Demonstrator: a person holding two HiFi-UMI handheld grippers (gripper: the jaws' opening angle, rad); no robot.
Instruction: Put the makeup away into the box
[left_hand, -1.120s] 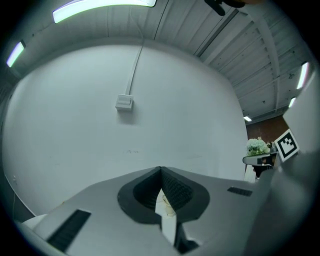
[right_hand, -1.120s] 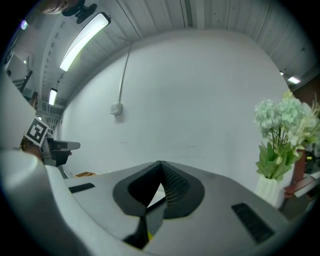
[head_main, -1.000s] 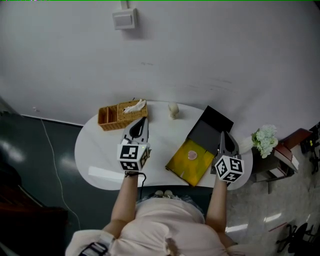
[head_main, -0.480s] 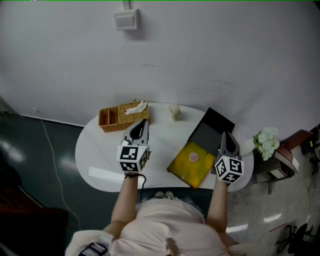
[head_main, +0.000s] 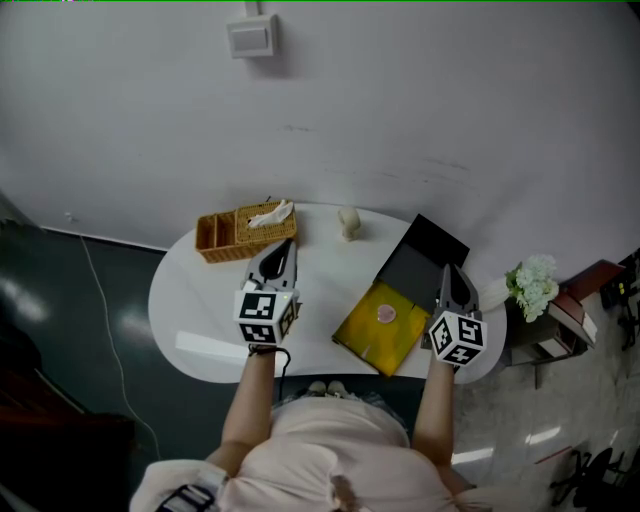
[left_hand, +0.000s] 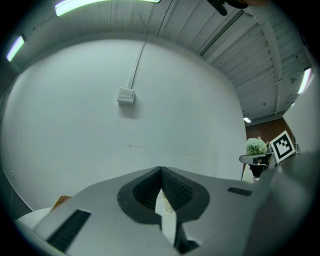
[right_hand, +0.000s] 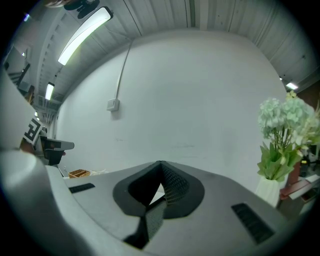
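On the white oval table (head_main: 200, 300) lies an open box: a yellow-lined tray (head_main: 372, 335) with its black lid (head_main: 422, 252) standing back behind it. A small round pink makeup item (head_main: 384, 313) rests in the yellow tray. A small cream item (head_main: 347, 222) stands near the table's far edge. My left gripper (head_main: 288, 243) hovers level over the table left of the box, jaws shut and empty (left_hand: 160, 169). My right gripper (head_main: 445, 268) is held at the box's right edge, also shut with nothing in it (right_hand: 161, 162).
A wicker basket (head_main: 235, 232) with a white tissue sits at the table's far left. White flowers (head_main: 530, 278) (right_hand: 285, 135) stand on a side stand to the right. A white wall runs close behind the table; a cable (head_main: 105, 300) trails on the dark floor at left.
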